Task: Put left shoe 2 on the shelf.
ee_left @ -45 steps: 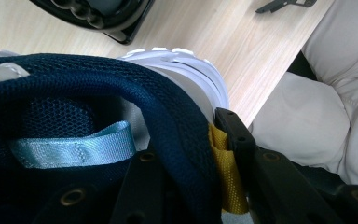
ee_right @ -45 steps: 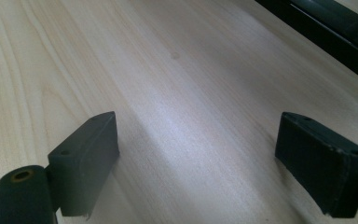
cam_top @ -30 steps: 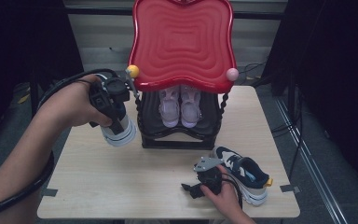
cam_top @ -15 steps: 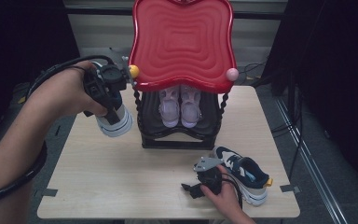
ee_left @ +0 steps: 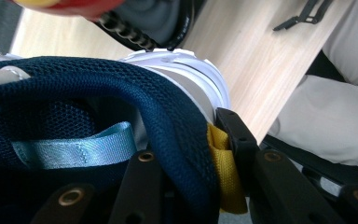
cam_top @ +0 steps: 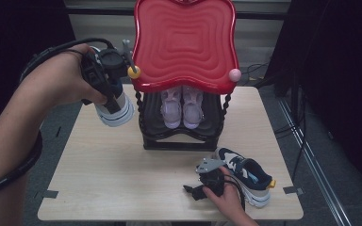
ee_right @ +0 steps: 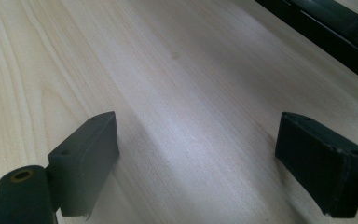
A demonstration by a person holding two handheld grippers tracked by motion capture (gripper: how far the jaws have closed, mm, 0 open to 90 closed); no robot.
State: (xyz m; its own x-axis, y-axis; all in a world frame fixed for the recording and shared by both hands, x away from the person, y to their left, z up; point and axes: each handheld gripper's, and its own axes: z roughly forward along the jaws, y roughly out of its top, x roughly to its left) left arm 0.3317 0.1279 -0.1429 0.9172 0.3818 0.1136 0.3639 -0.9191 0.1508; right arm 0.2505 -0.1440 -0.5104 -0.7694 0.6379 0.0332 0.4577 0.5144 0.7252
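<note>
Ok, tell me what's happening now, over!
Left gripper shut on navy shoe, lifted beside the red rack. Right gripper open, fingers on the table. Rack's yellow knob close by.

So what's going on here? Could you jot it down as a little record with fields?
Setting: light wooden table with a black shoe rack under a red wavy top
On the rack: a pair of pale pink sneakers
Left gripper: shut on the heel collar of a navy sneaker, held in the air left of the rack
Right gripper: jaws open, nothing between them, low over the table
Beside the right hand: matching navy and white sneaker lying on the table
</note>
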